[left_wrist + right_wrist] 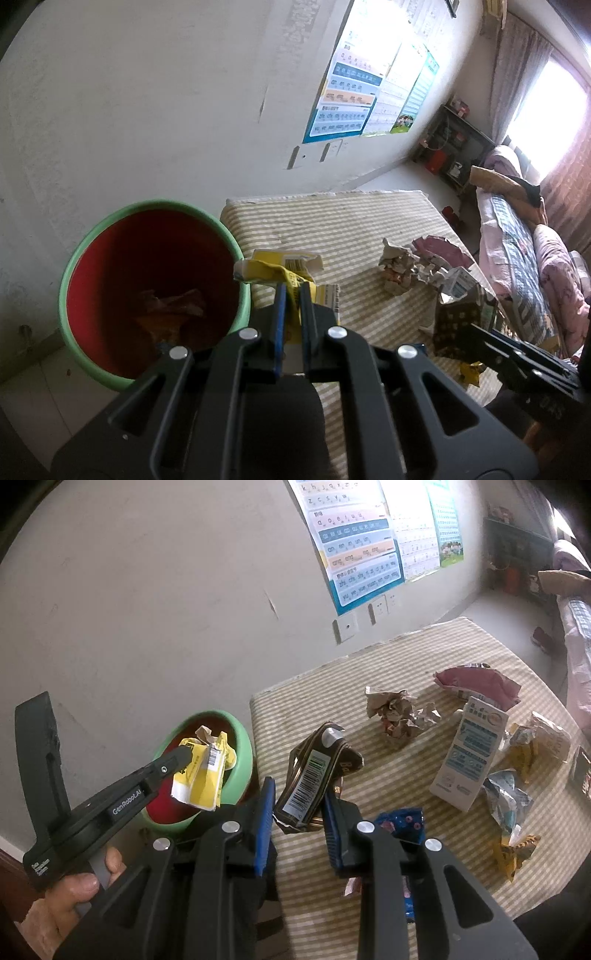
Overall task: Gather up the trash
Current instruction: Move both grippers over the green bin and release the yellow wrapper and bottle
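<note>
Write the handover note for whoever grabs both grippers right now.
Left gripper: shut on yellow wrapper, held over the green bin.
Right gripper: shut on brown wrapper, above the striped table near the bin.
Done: some trash already lies in the bin.
Left: drop both wrappers in, then collect the crumpled paper, white carton, pink packet, blue packet and remaining scraps.

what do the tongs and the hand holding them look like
Both tongs are matte black, with angular linkage arms, cut-out slots and round silver pivot pins. The right tongs carry ribbed blue pads; the left tongs have blue pads too. The left one's side reads "GenRobot.AI" in white, with more small white print on its handle. A bare hand grips it; no sleeve or cables show.
</note>
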`<state>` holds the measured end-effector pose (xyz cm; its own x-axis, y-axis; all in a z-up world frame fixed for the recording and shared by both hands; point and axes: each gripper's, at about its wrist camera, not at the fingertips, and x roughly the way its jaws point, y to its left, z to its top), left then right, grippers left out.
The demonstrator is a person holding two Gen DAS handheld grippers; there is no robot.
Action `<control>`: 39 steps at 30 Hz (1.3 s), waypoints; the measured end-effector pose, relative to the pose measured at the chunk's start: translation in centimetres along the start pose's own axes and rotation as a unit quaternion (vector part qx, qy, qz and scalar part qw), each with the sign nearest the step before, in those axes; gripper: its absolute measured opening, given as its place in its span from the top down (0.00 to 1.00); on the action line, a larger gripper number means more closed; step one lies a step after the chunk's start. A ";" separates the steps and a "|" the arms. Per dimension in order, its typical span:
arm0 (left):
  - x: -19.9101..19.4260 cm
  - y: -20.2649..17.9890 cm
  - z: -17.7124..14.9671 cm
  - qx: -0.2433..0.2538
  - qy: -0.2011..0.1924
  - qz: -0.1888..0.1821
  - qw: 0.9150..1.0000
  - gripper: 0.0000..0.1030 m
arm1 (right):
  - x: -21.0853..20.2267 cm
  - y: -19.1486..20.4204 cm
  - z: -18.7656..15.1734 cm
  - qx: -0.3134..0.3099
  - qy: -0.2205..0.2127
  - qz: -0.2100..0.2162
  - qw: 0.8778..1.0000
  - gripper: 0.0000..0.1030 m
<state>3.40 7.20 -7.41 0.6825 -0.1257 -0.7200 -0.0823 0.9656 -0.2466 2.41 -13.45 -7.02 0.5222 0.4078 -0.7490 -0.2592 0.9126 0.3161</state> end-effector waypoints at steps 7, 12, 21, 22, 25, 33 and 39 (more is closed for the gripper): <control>-0.1 0.6 0.1 -0.008 -0.003 0.006 1.000 0.93 | 0.3 0.7 0.0 -0.007 0.002 0.006 1.000 0.76; -0.2 1.1 0.2 -0.012 -0.005 0.011 1.000 0.93 | 0.5 1.3 0.0 -0.013 0.005 0.011 1.000 0.76; -0.3 2.3 0.3 -0.023 -0.008 0.027 0.999 0.93 | 1.5 2.4 0.1 -0.024 0.010 0.020 0.999 0.76; -0.3 2.5 0.3 -0.024 -0.008 0.029 0.999 0.93 | 1.5 2.5 0.1 -0.025 0.010 0.021 0.999 0.76; -0.3 2.9 0.4 -0.028 -0.009 0.033 0.999 0.93 | 1.7 2.7 0.0 -0.027 0.012 0.022 0.999 0.76; -0.5 3.7 0.2 -0.036 -0.009 0.037 0.999 0.93 | 2.2 2.9 0.1 -0.031 0.016 0.022 0.999 0.76; -0.3 4.6 0.3 -0.045 -0.011 0.045 0.998 0.93 | 2.8 3.2 0.0 -0.034 0.023 0.023 0.999 0.76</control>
<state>3.04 11.78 -8.07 0.6850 -0.0332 -0.7278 -0.2082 0.9484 -0.2392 3.02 -9.37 -8.05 0.4708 0.4457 -0.7614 -0.3374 0.8884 0.3114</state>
